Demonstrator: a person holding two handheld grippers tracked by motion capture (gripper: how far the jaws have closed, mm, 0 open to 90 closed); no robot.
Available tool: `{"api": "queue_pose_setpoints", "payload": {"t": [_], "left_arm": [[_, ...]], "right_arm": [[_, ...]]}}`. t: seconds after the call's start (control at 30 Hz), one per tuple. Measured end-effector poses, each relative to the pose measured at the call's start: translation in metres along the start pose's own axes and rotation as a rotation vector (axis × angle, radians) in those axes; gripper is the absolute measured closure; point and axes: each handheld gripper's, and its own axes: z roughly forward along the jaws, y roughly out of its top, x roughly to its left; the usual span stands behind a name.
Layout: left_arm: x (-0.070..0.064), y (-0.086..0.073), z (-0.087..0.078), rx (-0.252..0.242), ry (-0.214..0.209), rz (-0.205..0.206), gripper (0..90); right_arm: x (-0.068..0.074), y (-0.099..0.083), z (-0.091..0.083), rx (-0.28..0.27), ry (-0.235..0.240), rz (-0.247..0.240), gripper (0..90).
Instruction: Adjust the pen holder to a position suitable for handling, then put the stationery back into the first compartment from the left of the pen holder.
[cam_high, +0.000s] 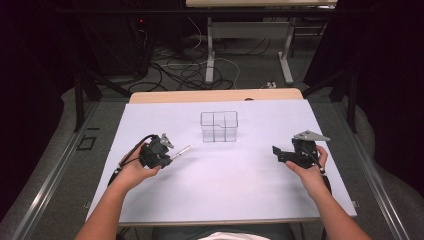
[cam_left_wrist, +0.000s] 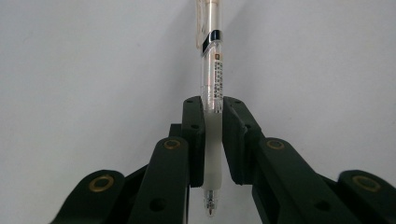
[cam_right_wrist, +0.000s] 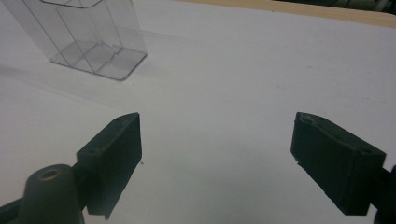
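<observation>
A clear plastic pen (cam_left_wrist: 211, 70) with a white grip is clamped between the jaws of my left gripper (cam_left_wrist: 213, 105), its tip pointing back toward the camera. From above, the pen (cam_high: 183, 149) sticks out of the left gripper (cam_high: 168, 148) toward the right, just over the white table sheet. A clear divided plastic holder (cam_high: 219, 126) stands upright at the table's middle, beyond and to the right of the pen. My right gripper (cam_high: 276, 150) hovers open at the right side of the table, nothing between its jaws (cam_right_wrist: 217, 158). The holder (cam_right_wrist: 88, 35) lies off to its upper left.
The white sheet (cam_high: 225, 180) covers the table, with a wooden edge (cam_high: 215, 95) showing at the far side. Beyond the table stand a desk frame and loose cables (cam_high: 190, 70) on the floor. Dark frame posts flank both sides.
</observation>
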Motion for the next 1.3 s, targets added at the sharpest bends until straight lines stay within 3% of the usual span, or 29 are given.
{"api": "queue_pose_setpoints", "payload": {"t": [0.2, 0.47, 0.83, 0.97, 1.17, 1.3], "left_arm": [[-0.008, 0.008, 0.001, -0.005, -0.024, 0.009, 79.6], [-0.019, 0.019, 0.0, -0.02, -0.058, 0.014, 79.6], [-0.034, 0.035, -0.008, -0.079, -0.121, -0.013, 79.6], [-0.038, 0.042, -0.008, -0.069, -0.14, 0.008, 79.6], [-0.045, 0.053, -0.004, -0.057, -0.158, 0.03, 79.6], [-0.048, 0.06, -0.004, -0.053, -0.168, 0.039, 79.6]], "right_arm": [[0.011, 0.002, 0.0, 0.006, 0.024, -0.081, 14.4], [0.033, 0.006, -0.001, -0.006, 0.003, -0.268, 16.4], [0.072, 0.016, -0.014, -0.064, 0.01, -0.521, 29.5], [0.083, 0.018, -0.016, -0.054, 0.009, -0.607, 32.9], [0.094, 0.019, -0.011, 0.0, -0.002, -0.79, 35.8], [0.1, 0.019, -0.007, 0.013, 0.03, -0.891, 37.8]]}}
